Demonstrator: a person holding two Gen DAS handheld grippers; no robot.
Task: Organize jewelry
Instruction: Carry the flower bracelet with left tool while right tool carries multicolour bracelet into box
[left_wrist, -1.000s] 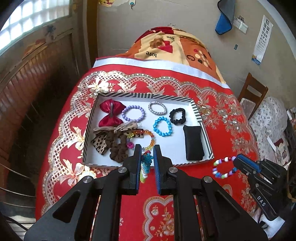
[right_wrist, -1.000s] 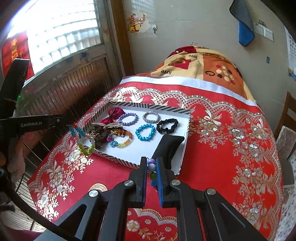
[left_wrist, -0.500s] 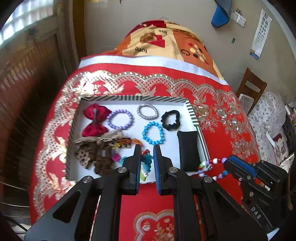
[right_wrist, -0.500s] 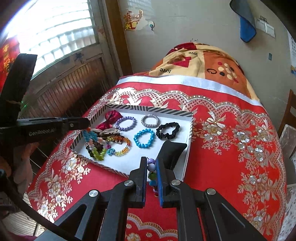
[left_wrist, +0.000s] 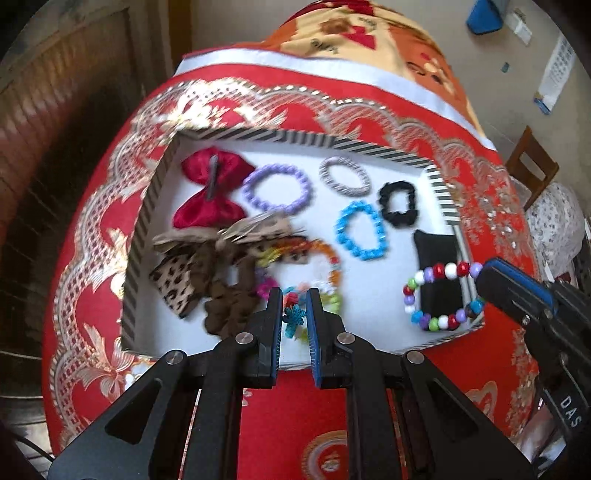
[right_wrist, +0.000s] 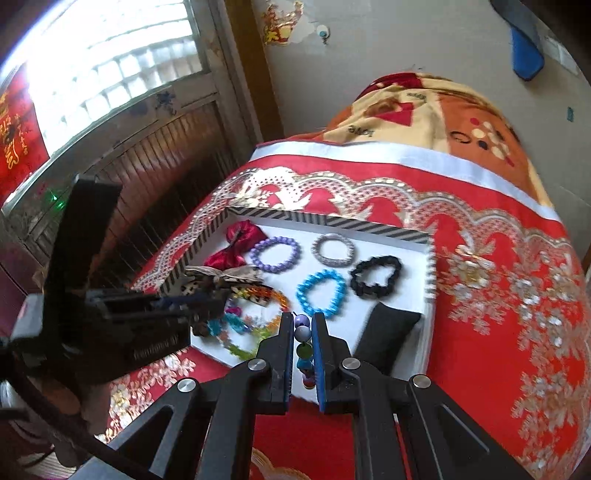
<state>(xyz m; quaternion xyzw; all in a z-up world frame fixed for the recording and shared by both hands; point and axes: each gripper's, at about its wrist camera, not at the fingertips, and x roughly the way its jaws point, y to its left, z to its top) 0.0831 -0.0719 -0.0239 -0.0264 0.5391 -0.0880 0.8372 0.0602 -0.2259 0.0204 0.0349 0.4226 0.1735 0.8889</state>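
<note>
My left gripper (left_wrist: 294, 295) is shut on a teal and green flower bracelet (left_wrist: 293, 319), low over the near edge of the white tray (left_wrist: 295, 138) with the striped rim. In the right wrist view this bracelet (right_wrist: 236, 332) hangs over the tray's near left part, beside a rainbow bracelet (right_wrist: 266, 295). My right gripper (right_wrist: 302, 319) is shut on a multicoloured bead bracelet (right_wrist: 302, 332). The left wrist view shows that bead bracelet (left_wrist: 439, 295) dangling over the black pouch (left_wrist: 436, 243) at the tray's near right corner.
The tray also holds a red bow (left_wrist: 210, 192), purple (left_wrist: 277, 188), silver (left_wrist: 345, 175) and blue (left_wrist: 360, 229) bracelets, a black scrunchie (left_wrist: 399, 203) and leopard bows (left_wrist: 177, 277). It sits on a red patterned tablecloth (right_wrist: 498, 295). A chair (left_wrist: 532, 170) stands at right.
Both grippers have come in over the tray with their bracelets. The left one sank toward the near edge; the right one moved left from the cloth to above the black pouch.
</note>
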